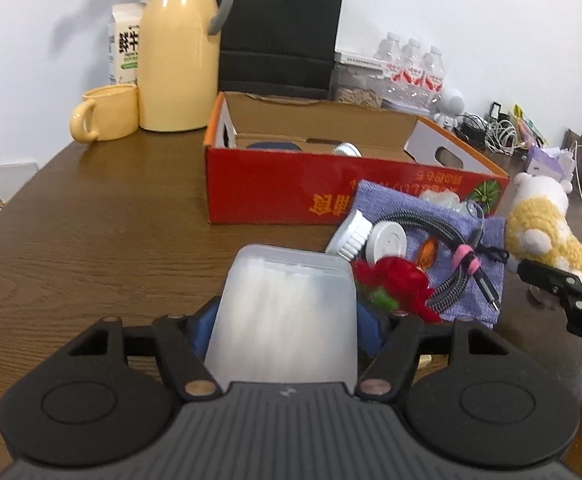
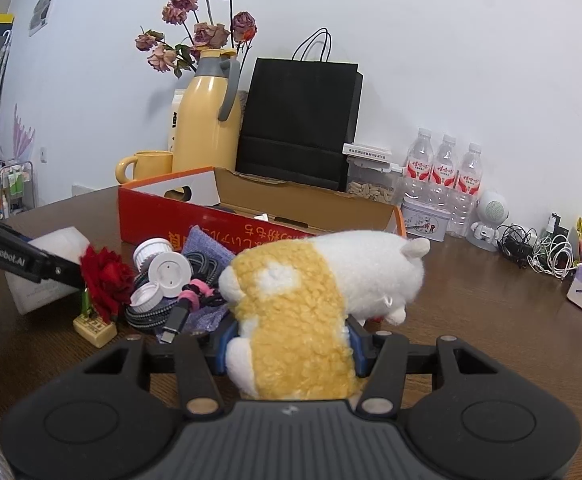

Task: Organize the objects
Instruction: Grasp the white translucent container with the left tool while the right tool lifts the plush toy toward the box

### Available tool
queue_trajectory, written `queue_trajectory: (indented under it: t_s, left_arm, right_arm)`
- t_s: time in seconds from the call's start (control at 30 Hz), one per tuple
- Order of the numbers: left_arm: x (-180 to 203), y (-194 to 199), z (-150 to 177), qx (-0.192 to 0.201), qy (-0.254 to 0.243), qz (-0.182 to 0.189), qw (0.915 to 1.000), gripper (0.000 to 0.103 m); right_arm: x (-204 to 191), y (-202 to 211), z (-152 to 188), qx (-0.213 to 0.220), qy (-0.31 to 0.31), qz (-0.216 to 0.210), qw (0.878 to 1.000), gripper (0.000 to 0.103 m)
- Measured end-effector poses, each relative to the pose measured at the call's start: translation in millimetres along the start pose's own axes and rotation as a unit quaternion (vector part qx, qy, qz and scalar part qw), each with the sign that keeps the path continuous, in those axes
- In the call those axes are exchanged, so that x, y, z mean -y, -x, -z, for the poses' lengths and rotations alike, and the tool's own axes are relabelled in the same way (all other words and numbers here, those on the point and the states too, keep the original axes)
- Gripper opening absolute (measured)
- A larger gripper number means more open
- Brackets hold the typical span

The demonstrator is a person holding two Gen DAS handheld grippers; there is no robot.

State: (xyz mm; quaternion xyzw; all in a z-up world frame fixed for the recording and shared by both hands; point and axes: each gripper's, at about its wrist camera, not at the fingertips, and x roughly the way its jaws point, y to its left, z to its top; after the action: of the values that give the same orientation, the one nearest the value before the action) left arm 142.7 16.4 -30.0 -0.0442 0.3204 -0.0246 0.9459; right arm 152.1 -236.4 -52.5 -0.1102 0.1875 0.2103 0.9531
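My left gripper (image 1: 287, 322) is shut on a translucent plastic box of white sticks (image 1: 287, 300), its blue pads against both sides, just above the wooden table (image 1: 111, 240). My right gripper (image 2: 291, 340) is shut on a yellow and white plush toy (image 2: 311, 280). Between them lies a pile on a purple cloth (image 1: 391, 204): a red fabric rose (image 1: 395, 280), a braided cable (image 1: 451, 276), a white brush head (image 1: 349, 236) and a white cap (image 1: 385, 240). Behind the pile stands an open red cardboard box (image 1: 291, 184) with a few items inside.
A yellow thermos (image 1: 179, 60), yellow mug (image 1: 107, 112), milk carton (image 1: 125, 44) and black paper bag (image 1: 279, 28) line the back wall. Water bottles (image 2: 445, 176), a tin (image 2: 427, 220), a small white robot figure (image 2: 489, 216) and tangled chargers (image 2: 539, 248) sit at the back right.
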Motion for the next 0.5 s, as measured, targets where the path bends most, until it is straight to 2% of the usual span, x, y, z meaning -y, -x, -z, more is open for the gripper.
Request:
queue_trajectory:
  t_s: [0.23, 0.5]
  left_arm:
    - [-2, 16, -18, 0.031, -0.002, -0.009, 0.9995, 0.068]
    - [8, 17, -62, 0.076, -0.009, -0.014, 0.9969, 0.068]
  right_arm:
    - [-2, 4, -4, 0.02, 0.002, -0.005, 1.0, 0.051]
    - [-8, -3, -47, 0.063, 0.012, -0.013, 0.998, 0.051]
